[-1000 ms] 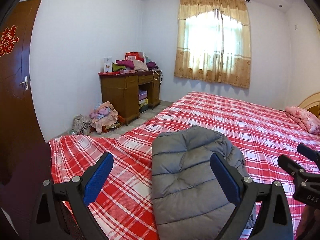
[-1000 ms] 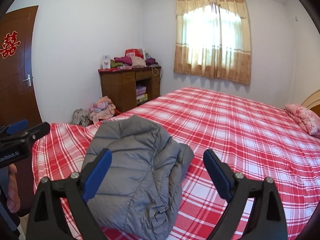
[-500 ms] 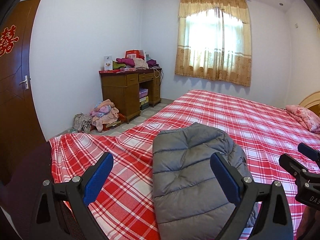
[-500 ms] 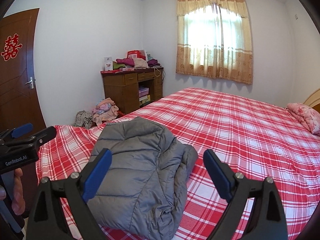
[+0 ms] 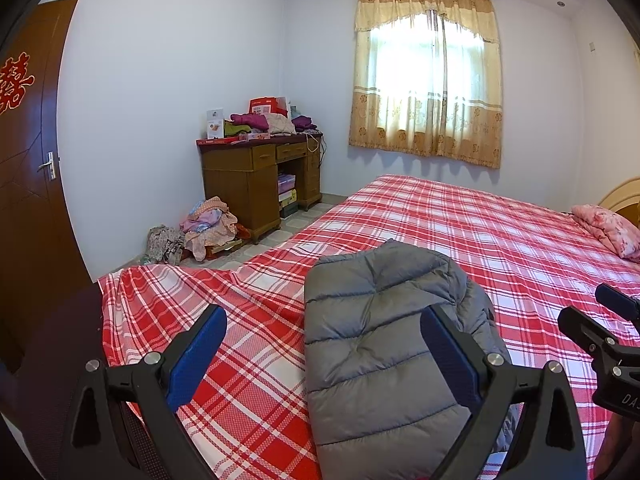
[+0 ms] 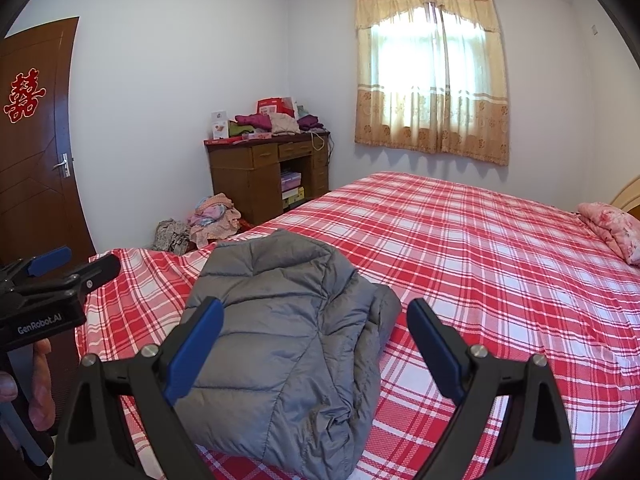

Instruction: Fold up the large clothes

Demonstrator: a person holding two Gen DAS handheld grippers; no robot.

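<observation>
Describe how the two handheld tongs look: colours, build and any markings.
Both tongs, left and right, have black angular frames with silver bolts and two fingers faced with blue pads. The left body, seen from the right wrist, reads "GenRobot.AI" in white; no cables or sleeves show.

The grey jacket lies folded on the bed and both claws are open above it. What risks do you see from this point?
1. The grey jacket is puffy and its right side looks loosely bunched, so the fold may spring open.
2. It lies near the corner of the bed; a push might slide it off the edge.
3. The left claw and right claw, both open, are close together and may collide.
</observation>
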